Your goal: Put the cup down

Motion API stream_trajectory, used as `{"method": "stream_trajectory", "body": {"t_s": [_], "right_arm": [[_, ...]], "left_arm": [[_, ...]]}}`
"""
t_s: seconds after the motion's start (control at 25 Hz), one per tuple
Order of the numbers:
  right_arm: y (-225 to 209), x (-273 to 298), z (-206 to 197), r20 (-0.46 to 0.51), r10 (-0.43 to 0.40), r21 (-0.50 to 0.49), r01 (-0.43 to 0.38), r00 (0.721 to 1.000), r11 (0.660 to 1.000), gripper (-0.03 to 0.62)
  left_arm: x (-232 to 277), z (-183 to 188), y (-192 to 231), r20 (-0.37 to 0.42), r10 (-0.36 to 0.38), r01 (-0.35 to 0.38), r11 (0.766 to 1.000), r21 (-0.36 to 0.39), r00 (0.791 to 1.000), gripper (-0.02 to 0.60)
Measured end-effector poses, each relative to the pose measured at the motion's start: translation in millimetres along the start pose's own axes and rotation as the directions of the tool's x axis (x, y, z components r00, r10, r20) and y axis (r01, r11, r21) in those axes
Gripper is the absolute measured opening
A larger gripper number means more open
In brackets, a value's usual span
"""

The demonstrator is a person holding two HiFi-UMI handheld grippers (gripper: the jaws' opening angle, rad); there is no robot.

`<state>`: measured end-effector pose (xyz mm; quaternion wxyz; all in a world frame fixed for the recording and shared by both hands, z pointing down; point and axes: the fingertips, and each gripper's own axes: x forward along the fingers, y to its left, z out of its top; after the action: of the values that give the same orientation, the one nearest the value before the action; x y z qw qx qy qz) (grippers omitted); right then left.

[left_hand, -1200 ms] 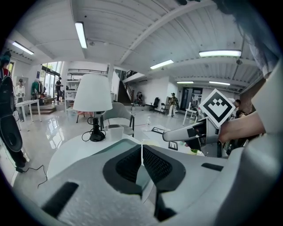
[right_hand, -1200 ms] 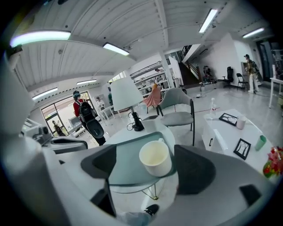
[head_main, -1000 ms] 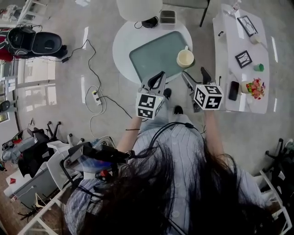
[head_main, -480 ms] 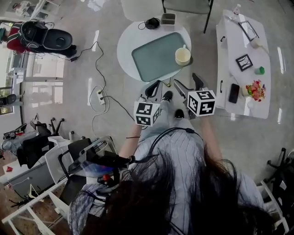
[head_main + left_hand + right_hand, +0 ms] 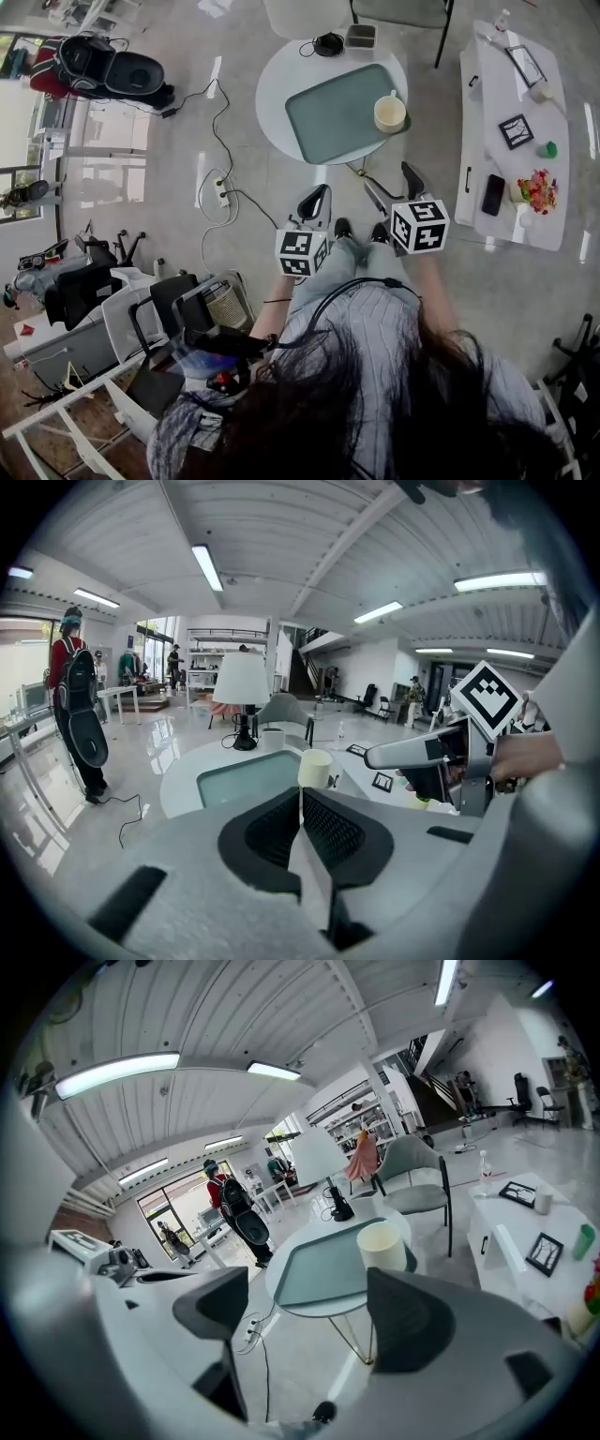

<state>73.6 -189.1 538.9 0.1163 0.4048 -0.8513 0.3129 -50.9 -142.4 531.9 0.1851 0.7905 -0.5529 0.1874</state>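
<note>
A cream cup (image 5: 389,113) (image 5: 315,767) (image 5: 382,1246) stands upright on the right end of a grey-green tray (image 5: 333,114) (image 5: 319,1274) on a round white table (image 5: 275,98). Both grippers are held well back from the table, above the floor near the person's feet. My left gripper (image 5: 316,197) (image 5: 300,810) is shut with its pads together and holds nothing. My right gripper (image 5: 391,183) (image 5: 305,1321) is open with a wide empty gap, and the cup shows beyond it.
A long white side table (image 5: 511,173) at the right carries picture frames, a phone (image 5: 493,194), flowers and a small green item. A chair (image 5: 398,11) and a lamp base (image 5: 328,43) stand past the round table. A power strip with cables (image 5: 222,192) lies on the floor at the left.
Both grippers have drawn back from the table toward the person, and the head view has shifted, so the table and cup sit farther off. The cup stays on the tray.
</note>
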Motion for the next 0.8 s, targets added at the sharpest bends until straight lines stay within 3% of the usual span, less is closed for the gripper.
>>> {"method": "stream_trajectory", "body": {"t_s": [0.2, 0.4, 0.8], "right_arm": [[14.6, 7.6, -10.4, -0.029, 0.027, -0.039, -0.028, 0.999, 0.999, 0.385], [34.0, 9.1, -15.1, -0.003, 0.021, -0.027, -0.021, 1.0, 0.999, 0.214], [90.1, -8.7, -27.9, 0.055, -0.002, -0.044, 0.004, 0.998, 0.999, 0.135]], "left_arm": [[-4.0, -4.1, 0.2, -0.004, -0.006, 0.006, 1.0, 0.001, 1.0, 0.018], [-14.5, -6.4, 2.5, 0.004, -0.014, 0.014, 1.0, 0.019, 1.0, 0.018], [-68.7, -9.0, 20.4, 0.063, -0.011, 0.009, 0.999, 0.033, 0.998, 0.018]]}}
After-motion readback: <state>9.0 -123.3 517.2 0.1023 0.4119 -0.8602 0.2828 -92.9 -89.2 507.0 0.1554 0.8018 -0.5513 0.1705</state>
